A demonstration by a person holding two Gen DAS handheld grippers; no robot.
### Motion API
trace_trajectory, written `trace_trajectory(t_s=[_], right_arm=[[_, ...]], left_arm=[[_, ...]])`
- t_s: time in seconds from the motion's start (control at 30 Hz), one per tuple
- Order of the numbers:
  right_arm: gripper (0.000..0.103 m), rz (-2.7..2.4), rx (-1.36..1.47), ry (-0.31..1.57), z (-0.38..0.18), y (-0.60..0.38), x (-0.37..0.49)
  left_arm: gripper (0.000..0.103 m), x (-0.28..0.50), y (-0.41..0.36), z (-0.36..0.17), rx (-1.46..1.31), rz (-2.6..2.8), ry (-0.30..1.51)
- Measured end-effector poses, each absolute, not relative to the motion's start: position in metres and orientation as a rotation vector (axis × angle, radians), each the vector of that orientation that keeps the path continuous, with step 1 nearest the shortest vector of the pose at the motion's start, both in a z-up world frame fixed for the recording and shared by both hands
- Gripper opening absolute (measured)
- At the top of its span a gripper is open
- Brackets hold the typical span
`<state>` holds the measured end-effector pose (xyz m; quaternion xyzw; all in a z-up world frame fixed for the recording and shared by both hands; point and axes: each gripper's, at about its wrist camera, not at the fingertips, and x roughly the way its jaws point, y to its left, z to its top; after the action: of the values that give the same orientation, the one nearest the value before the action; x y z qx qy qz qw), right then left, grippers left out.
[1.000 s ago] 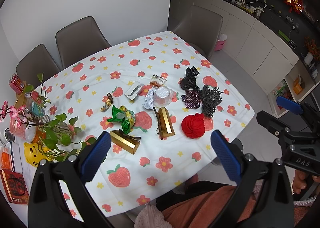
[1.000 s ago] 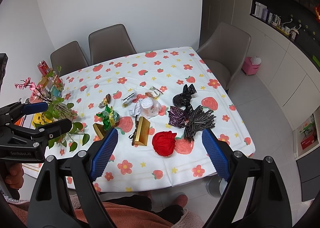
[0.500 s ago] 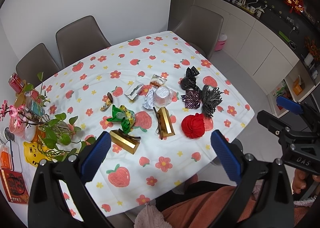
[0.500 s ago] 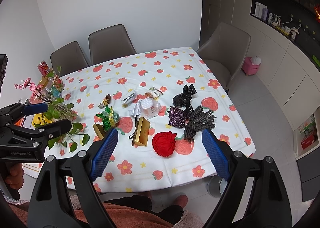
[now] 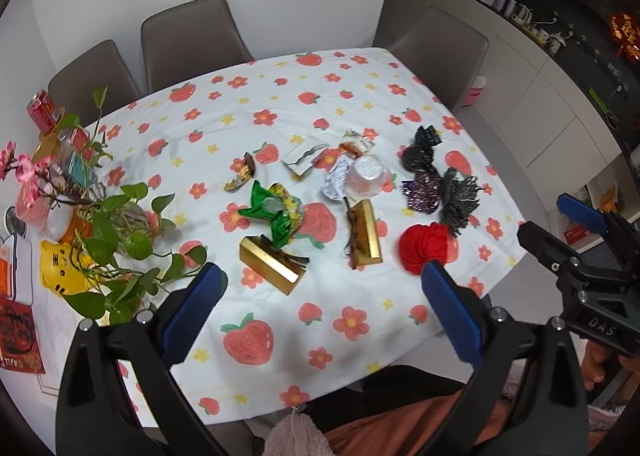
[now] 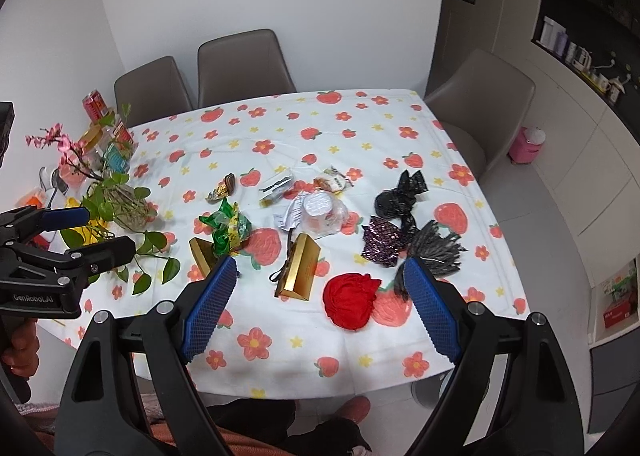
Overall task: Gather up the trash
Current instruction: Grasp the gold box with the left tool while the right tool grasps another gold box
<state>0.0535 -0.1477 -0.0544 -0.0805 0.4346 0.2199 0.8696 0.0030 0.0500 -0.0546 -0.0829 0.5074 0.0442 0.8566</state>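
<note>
Left gripper (image 5: 322,292) above near table (image 5: 280,356) edge, fingers wide apart, holding nothing. Right gripper (image 6: 318,296) likewise raised, fingers spread, nothing between.

Trash scattered mid-table on strawberry-print cloth: red crumpled ball (image 6: 350,300) nearest front; gold box (image 6: 300,266) just left of it; second gold box (image 5: 270,264) further left, touching green wrapper (image 5: 272,210). Clear plastic cup (image 5: 366,176) on its side behind. Black wrapper (image 6: 400,196), purple foil (image 6: 382,242), grey shredded bundle (image 6: 434,248) clustered right. Potted plant (image 5: 120,232) at left edge.
</note>
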Motion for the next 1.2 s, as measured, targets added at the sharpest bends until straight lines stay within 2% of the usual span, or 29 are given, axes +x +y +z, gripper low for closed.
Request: trace_trajectory(t_s=[0.33, 0.63, 1.0, 1.03, 1.07, 1.1, 1.13, 1.2], right_arm=[[0.083, 0.542, -0.203, 0.913, -0.116, -0.098, 0.080], [0.083, 0.506, -0.295, 0.955, -0.206, -0.064, 0.107], [0.083, 0.461, -0.355, 1.036, -0.279, -0.051, 0.127], [0.083, 0.459, -0.354, 1.049, -0.282, -0.051, 0.128], [0.083, 0.457, -0.352, 1.064, -0.287, -0.051, 0.128], [0.083, 0.454, -0.353, 1.074, -0.290, -0.052, 0.128], [0.083, 0.453, -0.359, 1.080, -0.293, -0.051, 0.127], [0.082, 0.454, -0.386, 1.086, -0.299, -0.049, 0.124]], left_arm=[[0.099, 0.022, 0.073, -0.140, -0.197, 0.180, 1.110], [0.099, 0.041, 0.095, -0.227, -0.233, 0.285, 1.145], [0.096, 0.049, 0.106, -0.277, -0.288, 0.327, 1.168], [0.094, 0.049, 0.106, -0.281, -0.296, 0.324, 1.169], [0.085, 0.049, 0.106, -0.286, -0.307, 0.315, 1.173], [0.076, 0.050, 0.106, -0.291, -0.316, 0.305, 1.189], [0.061, 0.051, 0.105, -0.296, -0.326, 0.295, 1.207], [0.060, 0.052, 0.099, -0.300, -0.286, 0.295, 1.204]])
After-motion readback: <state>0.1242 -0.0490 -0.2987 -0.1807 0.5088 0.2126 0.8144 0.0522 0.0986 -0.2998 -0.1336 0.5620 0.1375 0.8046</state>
